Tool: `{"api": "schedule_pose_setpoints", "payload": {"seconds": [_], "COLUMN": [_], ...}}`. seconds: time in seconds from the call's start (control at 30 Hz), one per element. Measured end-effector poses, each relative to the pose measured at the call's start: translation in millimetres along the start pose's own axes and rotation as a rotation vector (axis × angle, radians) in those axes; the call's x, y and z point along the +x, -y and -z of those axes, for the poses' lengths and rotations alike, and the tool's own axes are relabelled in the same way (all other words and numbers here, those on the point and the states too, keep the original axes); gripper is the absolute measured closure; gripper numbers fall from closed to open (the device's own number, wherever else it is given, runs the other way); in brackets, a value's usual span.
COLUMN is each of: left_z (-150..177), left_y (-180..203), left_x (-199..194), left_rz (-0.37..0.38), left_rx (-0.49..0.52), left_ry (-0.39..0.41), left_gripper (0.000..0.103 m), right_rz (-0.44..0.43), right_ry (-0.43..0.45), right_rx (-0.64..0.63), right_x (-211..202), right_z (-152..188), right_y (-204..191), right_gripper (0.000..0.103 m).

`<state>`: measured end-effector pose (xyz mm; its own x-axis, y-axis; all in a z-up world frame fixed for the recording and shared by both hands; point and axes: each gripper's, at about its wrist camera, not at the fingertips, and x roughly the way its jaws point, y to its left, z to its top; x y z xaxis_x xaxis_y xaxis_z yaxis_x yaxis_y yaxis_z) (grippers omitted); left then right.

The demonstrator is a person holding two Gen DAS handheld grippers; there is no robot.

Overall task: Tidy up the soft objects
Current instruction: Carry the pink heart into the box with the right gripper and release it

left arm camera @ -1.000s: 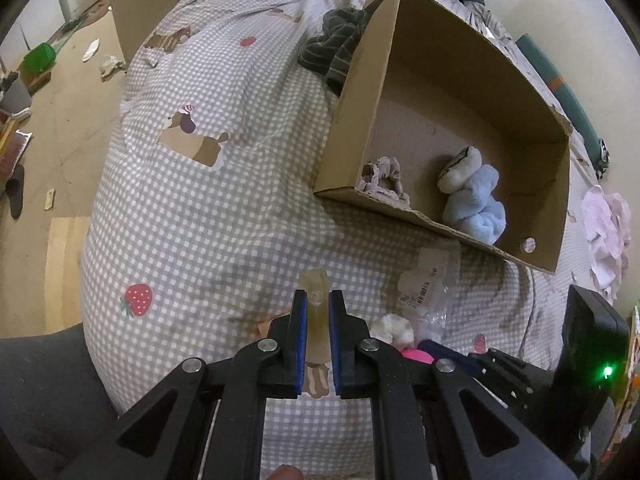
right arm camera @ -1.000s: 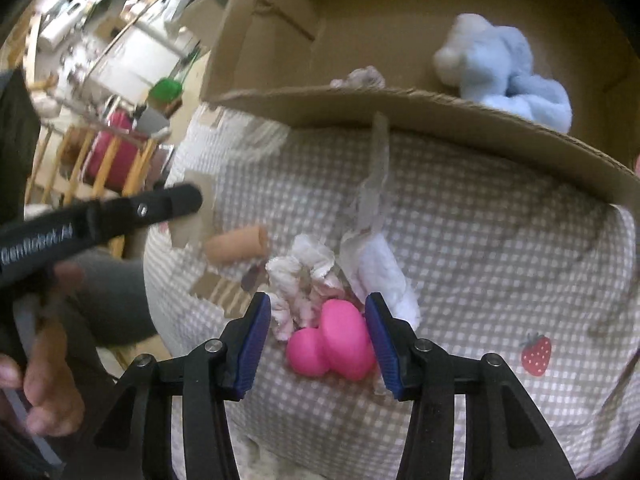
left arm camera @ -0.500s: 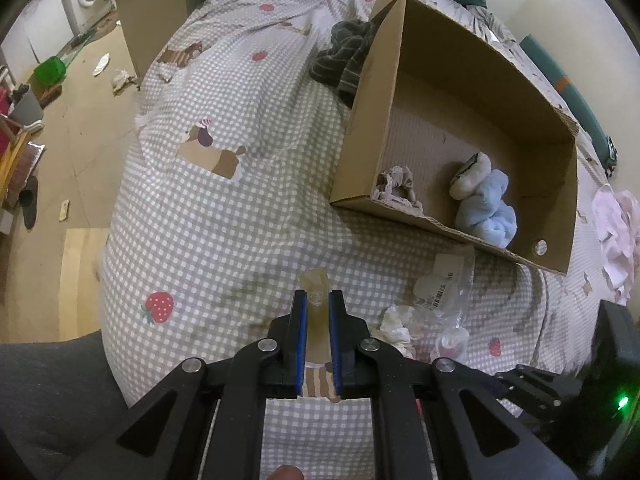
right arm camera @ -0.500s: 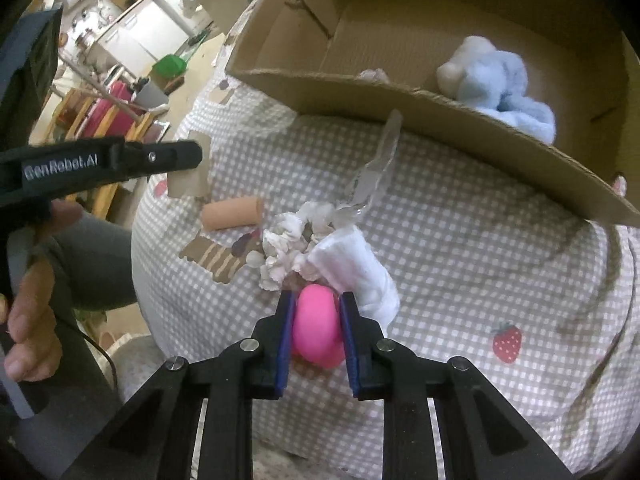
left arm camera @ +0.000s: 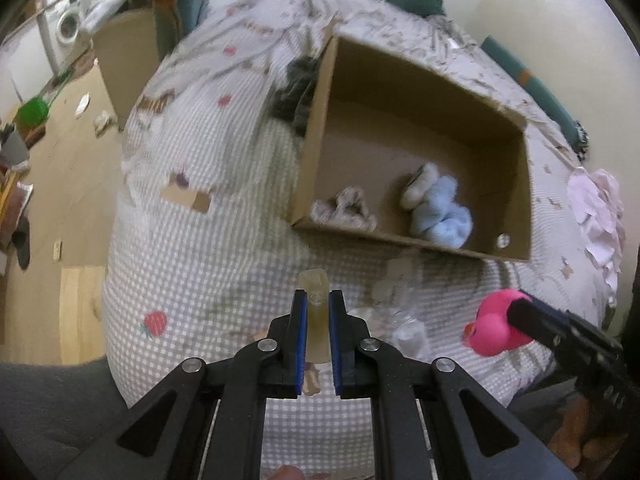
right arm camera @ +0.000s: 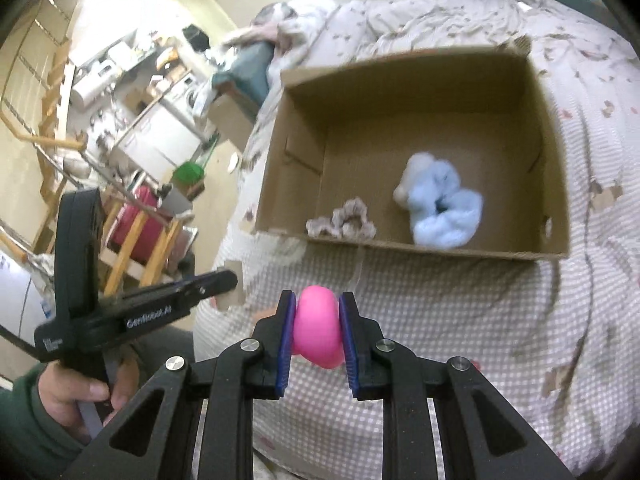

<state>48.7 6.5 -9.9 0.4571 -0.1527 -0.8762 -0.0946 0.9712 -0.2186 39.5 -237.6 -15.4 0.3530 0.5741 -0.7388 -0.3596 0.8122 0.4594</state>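
Observation:
My left gripper (left arm camera: 317,305) is shut on a pale translucent soft block (left arm camera: 316,312) and holds it above the checked bedspread (left arm camera: 192,248). My right gripper (right arm camera: 317,307) is shut on a pink soft toy (right arm camera: 317,326), lifted in front of the open cardboard box (right arm camera: 400,245); the toy also shows in the left wrist view (left arm camera: 494,328). In the box lie a light blue plush (right arm camera: 444,208) and a beige scrunchie (right arm camera: 342,222). The box (left arm camera: 516,184) stands on the bed ahead of both grippers.
White soft pieces and a clear plastic wrapper (left arm camera: 396,312) lie on the bedspread before the box. Dark cloth (left arm camera: 294,92) lies left of the box. A pink cloth (left arm camera: 600,216) lies at right. The bed edge and floor (left arm camera: 60,200) are at left.
My right gripper closed on the pink toy and lifted it off the bed toward the box. My left gripper rose and moved toward the box, still holding the pale block.

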Motion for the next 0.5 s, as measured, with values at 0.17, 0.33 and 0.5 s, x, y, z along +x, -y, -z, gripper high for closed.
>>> {"api": "schedule_pose_setpoints", "payload": {"seconds": [0.17,0.33,0.5], "left_z": [-23.4,-48.9,-65.7], "left_y": [21.0,39.5,59.2], "left_x": [-24.8,-30.1,-16.8], "left_rz": [0.052,0.094,0.079], "left_rx": [0.071,0.138,0.224], "left_ry": [0.052,0.069,0.076], "left_gripper": [0.094,0.094,0.094], "right_rz": [0.012,0.046,0.105], "right_ry": [0.084,0.138,0.152], "right_rx": [0.027,0.039,0.039], "right_x": [-23.9,-41.2,-42.4], "right_z": [-32.0,-58.9,-79.0], "right_y": [5.3,16.6,34.2], "right_gripper": [0.079,0.079,0.079]}}
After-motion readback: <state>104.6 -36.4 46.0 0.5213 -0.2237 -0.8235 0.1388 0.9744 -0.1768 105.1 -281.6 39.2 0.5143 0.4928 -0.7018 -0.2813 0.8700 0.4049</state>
